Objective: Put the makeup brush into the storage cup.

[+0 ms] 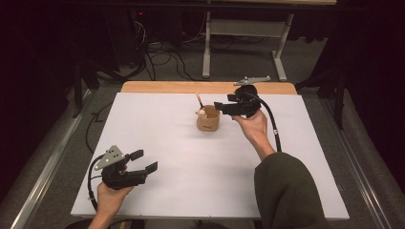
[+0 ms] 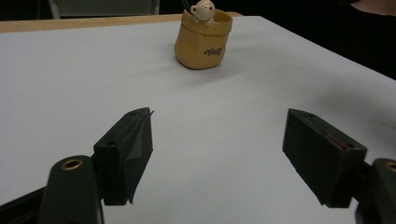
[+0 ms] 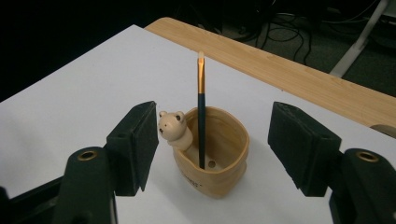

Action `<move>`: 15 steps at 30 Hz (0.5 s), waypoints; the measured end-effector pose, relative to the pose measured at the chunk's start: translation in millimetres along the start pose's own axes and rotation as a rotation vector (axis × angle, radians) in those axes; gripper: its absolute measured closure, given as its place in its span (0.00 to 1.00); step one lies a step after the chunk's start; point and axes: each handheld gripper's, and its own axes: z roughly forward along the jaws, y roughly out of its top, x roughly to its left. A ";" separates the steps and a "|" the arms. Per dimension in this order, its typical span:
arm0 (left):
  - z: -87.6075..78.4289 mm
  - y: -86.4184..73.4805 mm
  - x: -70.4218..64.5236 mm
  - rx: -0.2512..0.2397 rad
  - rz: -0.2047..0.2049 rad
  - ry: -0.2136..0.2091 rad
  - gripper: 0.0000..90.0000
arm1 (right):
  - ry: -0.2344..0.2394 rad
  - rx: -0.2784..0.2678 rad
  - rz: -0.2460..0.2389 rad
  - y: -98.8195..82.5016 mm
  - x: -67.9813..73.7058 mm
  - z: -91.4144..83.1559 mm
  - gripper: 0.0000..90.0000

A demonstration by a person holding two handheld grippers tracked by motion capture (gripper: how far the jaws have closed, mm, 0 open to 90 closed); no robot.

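Observation:
A small tan cup [image 1: 208, 119] [image 2: 202, 41] [image 3: 214, 154] with a little bear figure [image 3: 173, 129] on its rim stands near the middle of the white table top [image 1: 191, 157]. A dark paintbrush [image 3: 201, 109] with a gold ferrule stands upright inside it. My right gripper [image 1: 223, 108] [image 3: 214, 149] hovers just right of the cup, open, jaws on either side of it with nothing held. My left gripper [image 1: 143, 161] [image 2: 217, 158] sits at the near left of the table, open and empty, pointing toward the cup.
A wooden strip [image 1: 205, 87] runs along the table's far edge. Beyond it are a metal table frame [image 1: 243, 43] and cables [image 1: 162, 57] on the floor. A dark sleeve [image 1: 286, 191] comes in at the lower right.

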 end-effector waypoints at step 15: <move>-0.9 -0.4 1.1 -0.001 -0.003 -0.002 0.27 | 0.008 -0.009 -0.001 -1.8 -0.5 -10.6 0.39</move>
